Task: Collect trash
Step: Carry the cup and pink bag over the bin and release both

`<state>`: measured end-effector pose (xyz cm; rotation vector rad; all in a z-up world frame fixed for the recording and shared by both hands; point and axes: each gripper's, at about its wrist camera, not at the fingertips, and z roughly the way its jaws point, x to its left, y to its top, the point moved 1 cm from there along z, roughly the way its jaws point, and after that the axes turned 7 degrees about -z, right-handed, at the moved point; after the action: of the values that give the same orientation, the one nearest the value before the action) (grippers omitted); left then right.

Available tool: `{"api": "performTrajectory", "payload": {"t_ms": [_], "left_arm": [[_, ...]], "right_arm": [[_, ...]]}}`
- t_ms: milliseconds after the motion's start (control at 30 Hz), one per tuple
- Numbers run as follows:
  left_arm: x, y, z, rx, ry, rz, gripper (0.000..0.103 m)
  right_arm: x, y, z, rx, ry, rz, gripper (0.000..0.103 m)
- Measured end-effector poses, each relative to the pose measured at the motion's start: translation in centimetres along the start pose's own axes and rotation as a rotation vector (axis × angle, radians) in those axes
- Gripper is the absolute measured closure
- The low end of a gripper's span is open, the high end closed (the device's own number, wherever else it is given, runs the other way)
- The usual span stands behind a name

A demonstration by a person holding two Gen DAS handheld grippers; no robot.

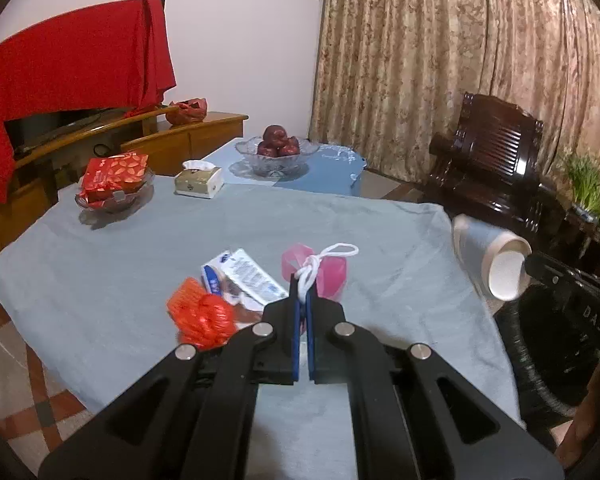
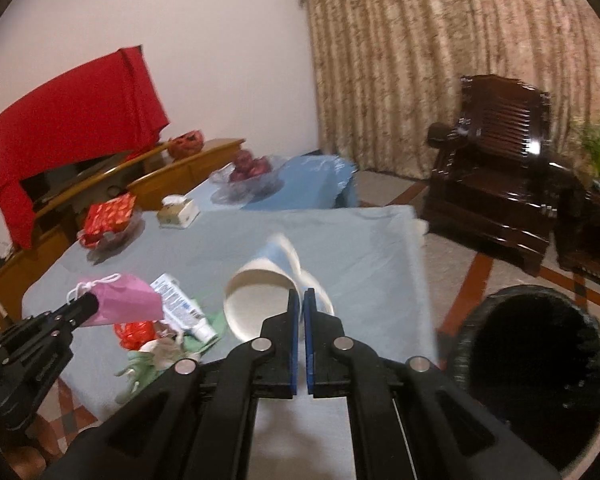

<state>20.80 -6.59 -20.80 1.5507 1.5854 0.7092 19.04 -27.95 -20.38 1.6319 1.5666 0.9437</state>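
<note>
Paper cup (image 2: 260, 300) pinched in right gripper (image 2: 301, 300), beside black bin (image 2: 536, 360).

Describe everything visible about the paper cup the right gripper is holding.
The paper cup looks like thin paper, pale blue outside, white inside, with a rolled off-white rim. It appears empty. It is tipped on its side, mouth toward the right wrist camera, lifted above the grey tablecloth. The right gripper is shut on its rim, one finger inside and one outside. In the left wrist view it hangs past the table's right edge, near the black bin. Its outline is motion-blurred.
</note>
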Motion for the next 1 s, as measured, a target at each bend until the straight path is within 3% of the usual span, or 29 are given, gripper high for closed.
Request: {"api": "performTrajectory", "payload": {"t_ms": [233,600,1000], "left_arm": [[-4.6,-0.7,-1.6,0.003,-0.063,0.038,0.101],[-7.6,-1.4,-1.9,0.024,-0.095,0.056,0.101],[-17.6,-4.1,-1.3,0.08,-0.218,0.14,0.101]], "right_arm": [[-4.6,-0.6,-2.8,-0.016,-0.07,0.057,0.1],[-6.5,-0.7,-5.2,-0.041,-0.112,0.062,0.101],[-15.0,-3.7,-8.1,-0.022,-0.248,0.142,0.101]]}}
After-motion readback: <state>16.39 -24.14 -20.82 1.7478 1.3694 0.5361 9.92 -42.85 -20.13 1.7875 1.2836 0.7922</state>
